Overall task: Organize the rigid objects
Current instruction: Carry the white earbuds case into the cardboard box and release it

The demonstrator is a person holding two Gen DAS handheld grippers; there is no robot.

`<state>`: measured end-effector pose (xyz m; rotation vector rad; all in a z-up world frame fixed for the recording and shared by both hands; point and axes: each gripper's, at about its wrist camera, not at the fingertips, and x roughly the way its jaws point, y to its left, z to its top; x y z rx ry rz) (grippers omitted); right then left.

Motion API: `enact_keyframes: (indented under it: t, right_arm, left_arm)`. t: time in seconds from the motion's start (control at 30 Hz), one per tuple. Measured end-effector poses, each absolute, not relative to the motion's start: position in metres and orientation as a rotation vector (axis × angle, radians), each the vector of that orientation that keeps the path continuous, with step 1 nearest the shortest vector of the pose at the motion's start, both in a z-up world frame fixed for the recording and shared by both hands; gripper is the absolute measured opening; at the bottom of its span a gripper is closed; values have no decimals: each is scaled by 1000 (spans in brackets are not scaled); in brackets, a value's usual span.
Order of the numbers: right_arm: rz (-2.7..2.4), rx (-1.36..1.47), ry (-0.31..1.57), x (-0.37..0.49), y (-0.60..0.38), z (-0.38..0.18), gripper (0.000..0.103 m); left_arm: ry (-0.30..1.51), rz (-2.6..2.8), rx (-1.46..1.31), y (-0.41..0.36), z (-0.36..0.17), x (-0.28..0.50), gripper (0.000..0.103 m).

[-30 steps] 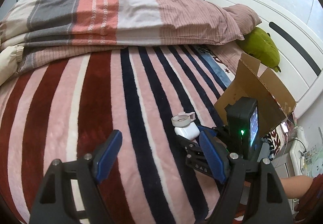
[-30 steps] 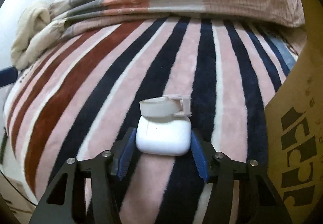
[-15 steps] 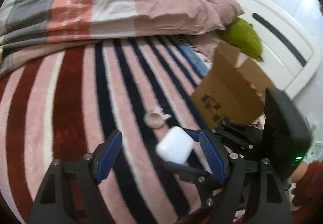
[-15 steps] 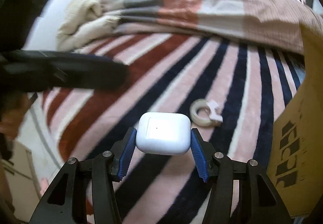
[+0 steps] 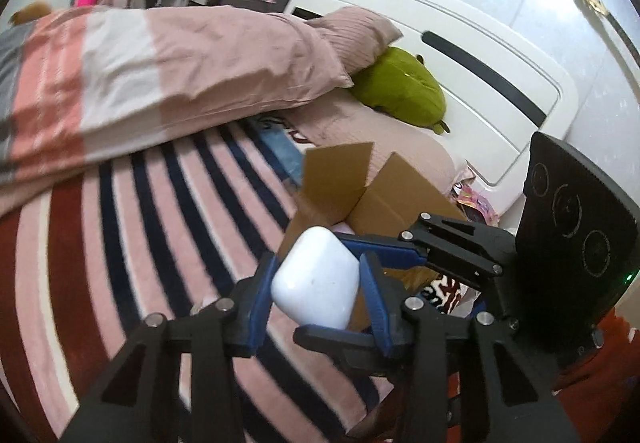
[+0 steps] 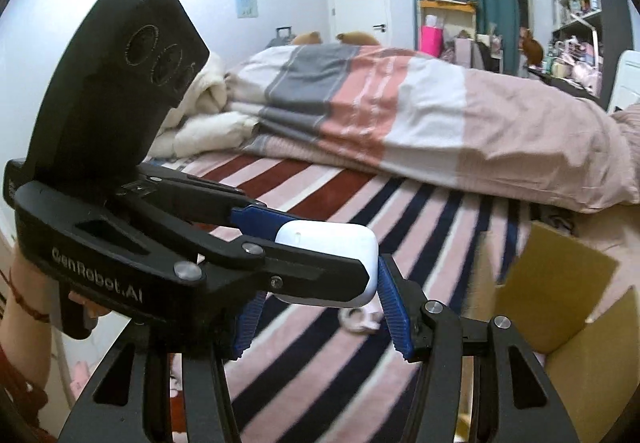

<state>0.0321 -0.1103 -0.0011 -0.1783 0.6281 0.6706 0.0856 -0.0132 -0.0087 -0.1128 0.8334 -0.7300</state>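
A white earbud case [image 5: 316,283] hangs in the air above the striped blanket [image 5: 140,243], caught between both grippers. My right gripper [image 6: 322,279] is shut on the case [image 6: 332,239], its blue pads on either side. My left gripper [image 5: 318,263] crosses in from the left [image 6: 320,247]. Its jaws are closing with the case between them, and both pads touch it. A small white ring clip [image 6: 358,319] lies on the blanket below. An open cardboard box [image 5: 384,195] stands just behind the case, at the right edge in the right wrist view [image 6: 560,271].
A folded pink, white and grey duvet [image 5: 160,75] lies across the far side of the bed. A green plush toy [image 5: 400,87] rests by the white headboard [image 5: 480,55]. A person's hand [image 6: 24,307] holds the left gripper's handle.
The right gripper lifted the case off the blanket, leaving the ring clip behind. The left gripper swung over, rose and closed its wide jaws around the same case.
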Motion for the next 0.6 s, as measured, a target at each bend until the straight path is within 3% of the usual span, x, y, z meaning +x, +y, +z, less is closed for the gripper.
enact_keyframes:
  t: [0.27,0.6]
  right_arm:
    - [525,-147,717,54,-188,17,50]
    - [404,-212,944,87,-246,-12,50]
  left_arm:
    - [945,-829,3,-115,-2,129,39]
    - [1124,-817,140,-194,-34,156,39]
